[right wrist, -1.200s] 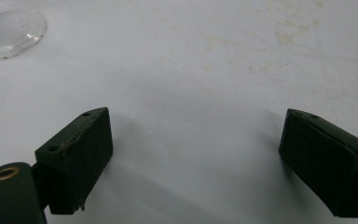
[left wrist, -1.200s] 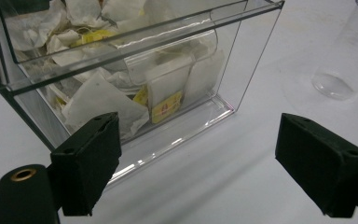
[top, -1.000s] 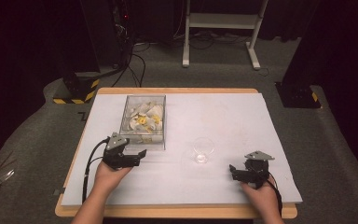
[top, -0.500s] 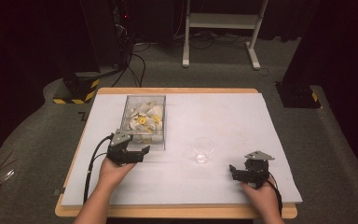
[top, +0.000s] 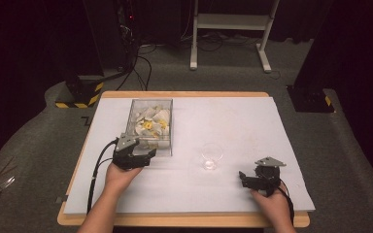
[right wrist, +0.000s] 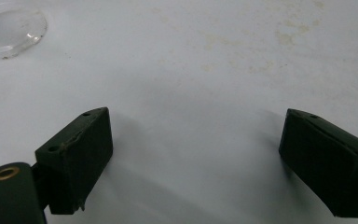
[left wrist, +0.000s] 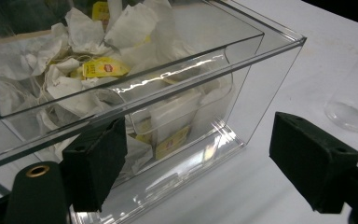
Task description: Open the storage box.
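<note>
A clear plastic box (top: 169, 127) of tea bags (top: 150, 124) with yellow tags stands left of centre on the white sheet. My left gripper (top: 144, 158) sits at the box's near end. In the left gripper view the box wall (left wrist: 261, 70) and tea bags (left wrist: 102, 67) lie just beyond the left gripper (left wrist: 196, 135); its jaws have just been closing a little, still stand wide, and grip nothing. An empty clear glass (top: 211, 156) stands mid-table. My right gripper (top: 243, 179) rests open near the front right, the right gripper (right wrist: 193, 121) over bare sheet, with the glass (right wrist: 11, 28) at the far left.
The white sheet (top: 252, 126) covers a wooden table (top: 184, 94). The glass (left wrist: 354, 102) stands to the right of the box in the left gripper view. Beyond the table are dark floor, cables and a white stand leg (top: 264, 60).
My left gripper has moved a little forward, up to the box's near end. The right hand has kept still.
</note>
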`<state>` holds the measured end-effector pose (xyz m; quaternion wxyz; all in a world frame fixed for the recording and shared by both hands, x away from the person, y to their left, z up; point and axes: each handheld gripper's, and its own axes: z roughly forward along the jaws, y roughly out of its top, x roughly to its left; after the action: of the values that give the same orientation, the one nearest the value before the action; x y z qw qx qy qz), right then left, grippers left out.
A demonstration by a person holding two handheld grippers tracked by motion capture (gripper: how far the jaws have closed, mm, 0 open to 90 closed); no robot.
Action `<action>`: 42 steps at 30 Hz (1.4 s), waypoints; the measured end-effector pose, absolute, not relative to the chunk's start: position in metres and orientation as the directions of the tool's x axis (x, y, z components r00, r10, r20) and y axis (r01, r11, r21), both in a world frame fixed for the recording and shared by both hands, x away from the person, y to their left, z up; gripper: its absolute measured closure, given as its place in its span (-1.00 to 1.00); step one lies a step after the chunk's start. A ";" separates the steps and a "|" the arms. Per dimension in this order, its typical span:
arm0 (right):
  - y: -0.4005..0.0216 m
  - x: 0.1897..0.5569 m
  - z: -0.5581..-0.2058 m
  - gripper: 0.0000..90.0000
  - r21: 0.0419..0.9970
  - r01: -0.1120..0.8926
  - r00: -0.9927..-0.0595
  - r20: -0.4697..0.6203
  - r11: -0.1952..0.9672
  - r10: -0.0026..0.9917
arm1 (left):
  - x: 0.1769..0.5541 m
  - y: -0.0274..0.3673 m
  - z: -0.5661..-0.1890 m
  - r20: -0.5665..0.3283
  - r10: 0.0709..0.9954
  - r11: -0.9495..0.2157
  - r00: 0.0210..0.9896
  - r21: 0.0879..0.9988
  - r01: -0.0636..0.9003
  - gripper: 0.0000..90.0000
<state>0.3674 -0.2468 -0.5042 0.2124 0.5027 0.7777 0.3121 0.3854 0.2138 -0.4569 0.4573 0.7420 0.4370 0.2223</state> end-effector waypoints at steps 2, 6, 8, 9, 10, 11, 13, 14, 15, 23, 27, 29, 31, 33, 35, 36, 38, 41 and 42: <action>-0.247 0.368 -0.504 -0.79 0.700 0.647 -0.407 -0.019 0.303 0.913 | 0.386 0.213 -0.457 -0.071 0.853 -0.195 0.518 0.875 0.442 -0.55; -0.247 0.368 -0.504 -0.79 0.700 0.647 -0.406 -0.019 0.302 0.914 | 0.387 0.211 -0.459 -0.067 0.857 -0.192 0.512 0.879 0.436 -0.54; -0.247 0.368 -0.504 -0.79 0.700 0.647 -0.406 -0.019 0.303 0.914 | 0.387 0.210 -0.459 -0.064 0.859 -0.193 0.508 0.878 0.437 -0.53; -0.247 0.368 -0.504 -0.79 0.700 0.647 -0.406 -0.019 0.302 0.914 | 0.388 0.210 -0.460 -0.068 0.859 -0.190 0.507 0.879 0.438 -0.53; -0.247 0.367 -0.504 -0.79 0.700 0.647 -0.406 -0.019 0.302 0.914 | 0.388 0.210 -0.460 -0.070 0.857 -0.188 0.510 0.879 0.437 -0.52; -0.247 0.367 -0.504 -0.79 0.700 0.647 -0.406 -0.019 0.302 0.914 | 0.388 0.210 -0.460 -0.070 0.857 -0.188 0.510 0.879 0.437 -0.51; -0.247 0.367 -0.504 -0.79 0.699 0.649 -0.404 -0.017 0.300 0.915 | 0.388 0.209 -0.460 -0.073 0.855 -0.185 0.514 0.882 0.433 -0.48; -0.247 0.367 -0.504 -0.79 0.699 0.649 -0.404 -0.017 0.300 0.915 | 0.388 0.209 -0.460 -0.073 0.855 -0.185 0.514 0.882 0.433 -0.46; -0.247 0.367 -0.504 -0.79 0.700 0.649 -0.403 -0.017 0.299 0.915 | 0.388 0.209 -0.460 -0.068 0.857 -0.187 0.511 0.883 0.430 -0.44; -0.247 0.367 -0.504 -0.79 0.700 0.649 -0.403 -0.017 0.299 0.915 | 0.384 0.210 -0.460 -0.067 0.860 -0.179 0.506 0.889 0.422 -0.34; -0.247 0.367 -0.504 -0.79 0.700 0.649 -0.402 -0.018 0.299 0.915 | 0.380 0.211 -0.461 -0.075 0.864 -0.163 0.498 0.893 0.418 -0.33; -0.246 0.367 -0.504 -0.79 0.700 0.649 -0.402 -0.018 0.299 0.915 | 0.380 0.211 -0.461 -0.073 0.864 -0.165 0.497 0.894 0.417 -0.33; -0.246 0.367 -0.504 -0.79 0.700 0.648 -0.402 -0.019 0.299 0.916 | 0.378 0.210 -0.461 -0.063 0.866 -0.172 0.496 0.894 0.414 -0.33; -0.246 0.367 -0.504 -0.79 0.700 0.648 -0.402 -0.019 0.299 0.916 | 0.377 0.210 -0.461 -0.063 0.866 -0.170 0.495 0.895 0.412 -0.33; -0.246 0.367 -0.504 -0.79 0.700 0.648 -0.402 -0.019 0.299 0.916 | 0.375 0.211 -0.462 -0.069 0.866 -0.163 0.495 0.897 0.411 -0.31; -0.246 0.367 -0.504 -0.79 0.700 0.648 -0.402 -0.019 0.299 0.915 | 0.374 0.211 -0.462 -0.069 0.866 -0.163 0.495 0.897 0.411 -0.31; -0.247 0.367 -0.504 -0.79 0.700 0.648 -0.403 -0.020 0.300 0.915 | 0.372 0.211 -0.462 -0.069 0.866 -0.162 0.495 0.898 0.409 -0.31; -0.247 0.367 -0.504 -0.79 0.700 0.648 -0.402 -0.020 0.300 0.915 | 0.369 0.211 -0.463 -0.068 0.868 -0.160 0.492 0.900 0.407 -0.31; -0.246 0.367 -0.504 -0.79 0.700 0.648 -0.402 -0.021 0.301 0.915 | 0.368 0.211 -0.463 -0.069 0.868 -0.159 0.492 0.900 0.405 -0.31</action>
<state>0.3669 -0.2465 -0.5042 0.2147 0.5027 0.7773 0.3115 0.3681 0.2110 -0.4628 0.4752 0.7211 0.4415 0.2434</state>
